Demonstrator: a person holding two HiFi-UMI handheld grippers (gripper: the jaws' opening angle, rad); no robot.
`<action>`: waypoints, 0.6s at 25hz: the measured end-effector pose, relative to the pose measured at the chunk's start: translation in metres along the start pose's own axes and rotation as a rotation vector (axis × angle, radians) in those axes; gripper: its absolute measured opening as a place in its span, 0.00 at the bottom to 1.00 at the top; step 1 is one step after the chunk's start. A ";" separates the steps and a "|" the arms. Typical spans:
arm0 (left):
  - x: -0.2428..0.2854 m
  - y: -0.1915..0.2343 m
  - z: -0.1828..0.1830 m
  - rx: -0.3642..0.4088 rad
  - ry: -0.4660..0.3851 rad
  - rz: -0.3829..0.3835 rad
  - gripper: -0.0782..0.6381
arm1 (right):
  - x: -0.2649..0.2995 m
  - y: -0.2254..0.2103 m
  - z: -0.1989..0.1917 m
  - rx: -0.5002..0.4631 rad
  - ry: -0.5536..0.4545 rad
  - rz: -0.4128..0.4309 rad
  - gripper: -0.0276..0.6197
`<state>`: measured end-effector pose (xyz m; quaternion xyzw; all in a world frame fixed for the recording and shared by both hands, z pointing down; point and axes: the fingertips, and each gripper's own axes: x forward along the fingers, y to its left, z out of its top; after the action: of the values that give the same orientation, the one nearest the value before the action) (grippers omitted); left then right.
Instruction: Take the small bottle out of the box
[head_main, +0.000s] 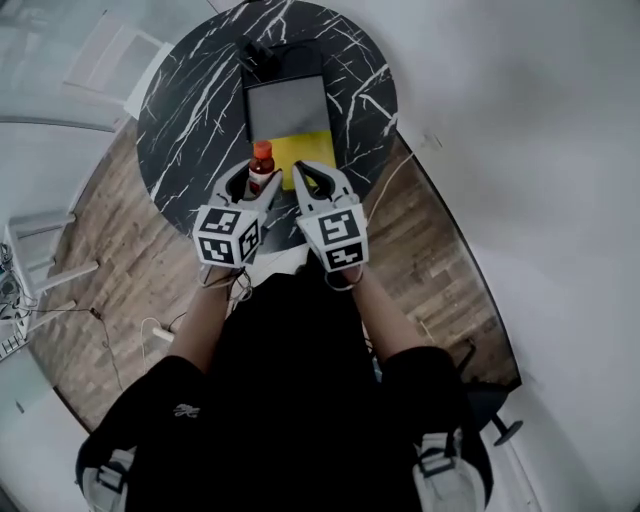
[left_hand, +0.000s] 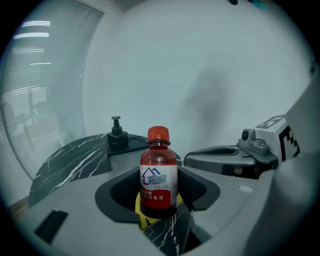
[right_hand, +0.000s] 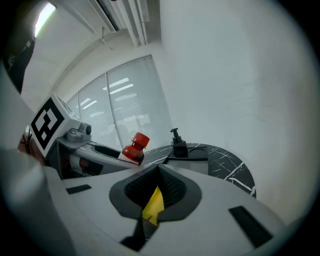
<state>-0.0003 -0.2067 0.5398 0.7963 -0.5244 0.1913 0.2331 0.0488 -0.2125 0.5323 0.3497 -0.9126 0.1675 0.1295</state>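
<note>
The small bottle (head_main: 261, 165), dark red with a red cap and a white label, stands upright between the jaws of my left gripper (head_main: 255, 187), which is shut on it. The left gripper view shows the bottle (left_hand: 159, 175) held at its lower half, above the table. Just to its right, my right gripper (head_main: 312, 180) is shut with nothing in it. A yellow flat box-like thing (head_main: 307, 152) lies under both gripper tips, and a strip of that yellow thing (right_hand: 153, 204) shows through the right jaws. In the right gripper view the bottle (right_hand: 134, 148) appears at the left.
The round black marble table (head_main: 190, 110) carries a grey rectangular tray (head_main: 287, 105) behind the yellow thing. A black pump dispenser (head_main: 255, 50) stands at the tray's far end. Wooden floor and white walls surround the table.
</note>
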 end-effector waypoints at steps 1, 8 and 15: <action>-0.007 0.002 0.003 0.002 -0.025 0.010 0.40 | -0.001 0.005 0.004 -0.012 -0.012 -0.005 0.04; -0.068 0.002 0.023 0.025 -0.177 0.061 0.40 | -0.018 0.037 0.030 -0.054 -0.089 -0.041 0.04; -0.125 -0.010 0.036 0.023 -0.325 0.112 0.40 | -0.062 0.068 0.063 -0.134 -0.211 -0.094 0.04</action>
<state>-0.0364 -0.1306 0.4396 0.7889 -0.5965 0.0788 0.1253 0.0398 -0.1531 0.4385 0.3982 -0.9130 0.0624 0.0635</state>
